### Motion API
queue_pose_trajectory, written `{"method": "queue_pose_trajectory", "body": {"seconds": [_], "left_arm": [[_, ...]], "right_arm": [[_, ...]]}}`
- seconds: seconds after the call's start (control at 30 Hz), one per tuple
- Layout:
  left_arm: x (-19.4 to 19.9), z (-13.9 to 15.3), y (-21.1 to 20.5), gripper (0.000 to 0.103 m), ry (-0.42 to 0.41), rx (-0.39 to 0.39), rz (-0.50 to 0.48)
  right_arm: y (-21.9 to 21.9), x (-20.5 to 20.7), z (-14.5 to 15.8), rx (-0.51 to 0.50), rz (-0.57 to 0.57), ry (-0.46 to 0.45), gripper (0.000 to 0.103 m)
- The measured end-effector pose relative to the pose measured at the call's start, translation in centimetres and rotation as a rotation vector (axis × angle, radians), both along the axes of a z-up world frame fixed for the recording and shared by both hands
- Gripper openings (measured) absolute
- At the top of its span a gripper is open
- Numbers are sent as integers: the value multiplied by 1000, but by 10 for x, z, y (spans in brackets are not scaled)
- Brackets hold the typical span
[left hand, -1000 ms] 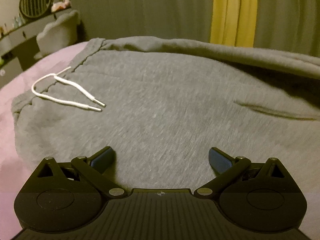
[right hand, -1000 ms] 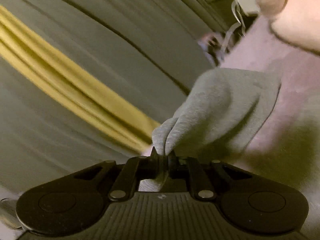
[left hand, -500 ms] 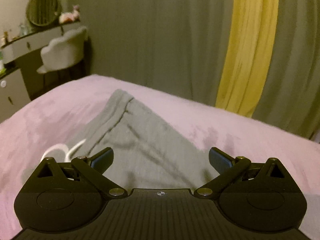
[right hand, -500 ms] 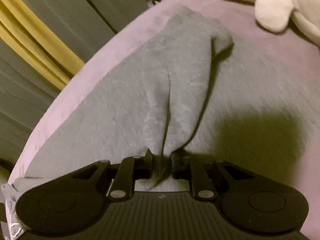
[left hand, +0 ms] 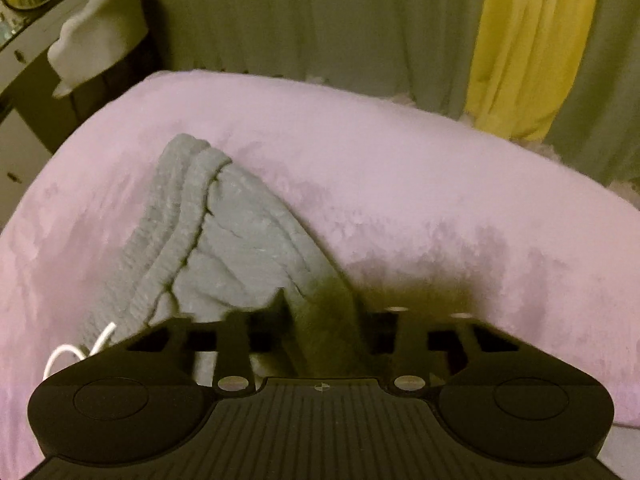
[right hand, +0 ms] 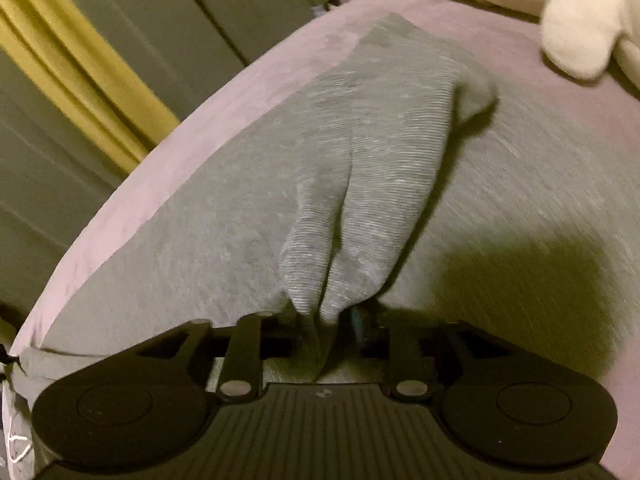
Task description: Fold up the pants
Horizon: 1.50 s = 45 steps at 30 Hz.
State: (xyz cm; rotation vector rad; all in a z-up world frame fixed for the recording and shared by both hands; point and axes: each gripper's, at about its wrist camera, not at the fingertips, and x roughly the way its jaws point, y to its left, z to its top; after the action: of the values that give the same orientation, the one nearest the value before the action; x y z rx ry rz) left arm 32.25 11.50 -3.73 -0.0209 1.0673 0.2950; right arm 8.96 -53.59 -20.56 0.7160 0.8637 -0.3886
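Observation:
Grey sweatpants lie on a pink bed cover. In the left wrist view the ribbed waistband point(left hand: 176, 216) runs up to the left, with a white drawstring point(left hand: 80, 350) at the lower left. My left gripper point(left hand: 324, 320) is shut on a fold of the grey fabric at the waist edge. In the right wrist view the pants point(right hand: 224, 240) spread across the bed, and my right gripper point(right hand: 322, 322) is shut on a ribbed cuff point(right hand: 360, 200) that rises in a pinched ridge from the jaws.
The pink bed cover point(left hand: 400, 184) ends at grey curtains with a yellow curtain point(left hand: 532, 40) behind. A dresser with a white chair point(left hand: 100, 52) stands at the far left. A cream plush toy point(right hand: 576, 40) lies on the bed at the right wrist view's upper right.
My left gripper has closed on the waist edge of the pants; it was open before. My right gripper has kept hold of the cuff and lowered it onto the pants.

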Motion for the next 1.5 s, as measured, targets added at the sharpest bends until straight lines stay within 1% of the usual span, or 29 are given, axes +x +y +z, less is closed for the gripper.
{"method": "queue_pose_trajectory", "body": {"seconds": [0.03,0.07,0.13,0.17,0.23,0.27,0.33,0.37,0.43,0.5,0.53,0.6,0.63,0.67,0.7,0.73,0.77,0.8,0.83,0.87,0.9,0.93,1.0,1.13,1.23,1.3,1.4,1.47,1.5], "left_arm": [[-4,6,3,19,-15,-12,3],[-9,14,9,17,-39,-41,10],[-18,34,21,15,-86,-101,30],[-24,46,27,14,-123,-138,39],[-48,79,41,14,-234,-219,47],[-65,97,47,14,-298,-250,44],[-105,125,62,14,-400,-302,29],[-133,134,74,14,-457,-355,17],[-178,136,92,14,-516,-421,4],[-219,118,102,15,-511,-386,7],[-233,102,103,16,-480,-359,0],[-253,56,104,16,-379,-336,9],[-257,28,104,16,-306,-323,28],[-259,5,103,16,-238,-308,51],[-259,-16,102,16,-176,-301,79],[-259,-29,101,20,-156,-293,101],[-262,-32,101,24,-182,-286,101],[-264,-28,99,26,-215,-278,100],[-264,-24,99,36,-233,-280,107],[-263,-19,101,49,-255,-294,115],[-261,-16,103,53,-272,-309,121],[-257,-14,106,55,-281,-329,132],[-255,-21,111,54,-267,-355,150],[-253,-27,111,47,-242,-344,171],[-265,-20,111,48,-248,-352,179],[-265,-19,114,49,-253,-358,197],[-260,-17,120,49,-260,-376,226],[-257,-17,120,49,-262,-384,243],[-255,-18,120,49,-259,-382,248]], "right_arm": [[-1,1,1,5,-2,7,28],[-4,4,1,18,-12,15,27],[-10,8,7,50,-39,27,21],[-13,14,12,57,-39,14,13],[-19,26,31,65,-46,-38,10],[-23,27,50,88,-63,-114,10],[-28,17,93,124,-79,-330,10],[-31,6,116,140,-70,-447,10],[-35,-19,145,133,-59,-561,10],[-40,-47,150,113,-58,-602,10],[-41,-58,144,99,-60,-579,11],[-44,-71,114,107,-80,-427,14],[-44,-72,95,102,-98,-304,15],[-44,-71,75,96,-114,-169,18],[-44,-69,55,93,-118,-38,19],[-43,-67,39,97,-123,72,19],[-41,-69,31,106,-144,93,17],[-40,-71,33,102,-147,64,20],[-39,-70,37,94,-140,57,23],[-38,-71,41,96,-141,49,33],[-38,-71,41,100,-139,36,42],[-39,-72,42,100,-138,25,44],[-36,-76,41,92,-158,3,49],[-43,-80,33,140,-219,-48,50],[-56,-93,35,186,-272,-100,52],[-64,-96,37,191,-301,-128,55],[-76,-104,41,195,-346,-171,56],[-83,-105,40,215,-362,-176,56],[-85,-104,40,205,-366,-161,54]]}}
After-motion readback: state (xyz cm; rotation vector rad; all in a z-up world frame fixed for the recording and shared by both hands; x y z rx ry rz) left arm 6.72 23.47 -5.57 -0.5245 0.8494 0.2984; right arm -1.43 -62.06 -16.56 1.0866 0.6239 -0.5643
